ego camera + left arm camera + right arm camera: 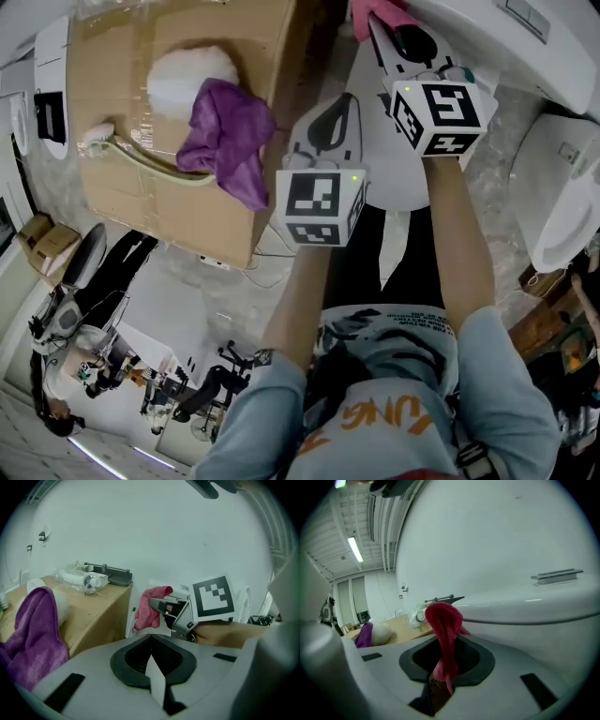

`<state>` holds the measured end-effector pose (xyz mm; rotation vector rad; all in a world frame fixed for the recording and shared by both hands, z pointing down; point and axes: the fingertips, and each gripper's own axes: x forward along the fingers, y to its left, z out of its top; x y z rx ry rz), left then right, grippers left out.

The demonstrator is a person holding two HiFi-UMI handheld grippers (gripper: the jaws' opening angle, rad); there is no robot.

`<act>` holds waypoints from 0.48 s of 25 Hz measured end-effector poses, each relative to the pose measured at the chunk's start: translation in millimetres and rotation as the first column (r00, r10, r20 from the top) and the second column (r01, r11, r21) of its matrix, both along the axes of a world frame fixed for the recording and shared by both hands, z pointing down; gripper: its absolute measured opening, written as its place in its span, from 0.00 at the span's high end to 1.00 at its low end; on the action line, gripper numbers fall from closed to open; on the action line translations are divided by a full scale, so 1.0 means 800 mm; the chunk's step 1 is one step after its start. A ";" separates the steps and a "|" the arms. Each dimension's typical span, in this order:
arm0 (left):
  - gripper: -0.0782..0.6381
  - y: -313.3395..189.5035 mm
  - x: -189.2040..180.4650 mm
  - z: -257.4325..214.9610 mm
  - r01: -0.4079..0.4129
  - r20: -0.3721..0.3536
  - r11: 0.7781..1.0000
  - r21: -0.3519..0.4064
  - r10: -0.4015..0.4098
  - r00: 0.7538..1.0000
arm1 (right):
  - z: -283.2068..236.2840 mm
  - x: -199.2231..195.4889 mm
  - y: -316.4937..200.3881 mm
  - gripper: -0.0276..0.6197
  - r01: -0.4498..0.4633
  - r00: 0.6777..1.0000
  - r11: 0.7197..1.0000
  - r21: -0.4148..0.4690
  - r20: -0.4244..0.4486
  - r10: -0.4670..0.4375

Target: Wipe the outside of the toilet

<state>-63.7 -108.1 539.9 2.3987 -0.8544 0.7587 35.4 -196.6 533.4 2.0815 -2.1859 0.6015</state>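
Observation:
The white toilet (487, 42) fills the top right of the head view, its lid (398, 183) below my grippers. My right gripper (380, 23) is shut on a pink cloth (367, 13) held close to the toilet body. In the right gripper view the cloth (446, 634) hangs out of the jaws just before the toilet (525, 609). My left gripper (343, 103) hovers over the lid, shut with nothing in it. From the left gripper view (152, 663) I see the right gripper (173, 611) and its pink cloth (149, 604).
A cardboard box (122, 169) stands left of the toilet with a purple cloth (230, 136) and a white fluffy cloth (187, 75) on it. A second white toilet (562, 216) is at the right. Equipment and stands crowd the floor at the lower left.

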 end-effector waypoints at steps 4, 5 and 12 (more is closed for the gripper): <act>0.85 0.004 0.015 0.004 -0.051 0.008 0.999 0.012 0.051 0.999 | 0.001 0.024 -0.002 0.82 -0.087 0.995 0.996 0.024 0.056 0.085; 0.85 0.005 0.016 0.007 -0.062 0.012 0.998 0.014 0.062 0.998 | 0.001 0.027 0.000 0.82 -0.102 0.993 0.994 0.029 0.061 0.100; 0.85 0.015 0.033 0.016 -0.125 0.022 0.992 0.012 0.124 0.992 | -0.003 0.076 0.052 0.82 -0.209 0.977 0.978 0.020 0.046 0.208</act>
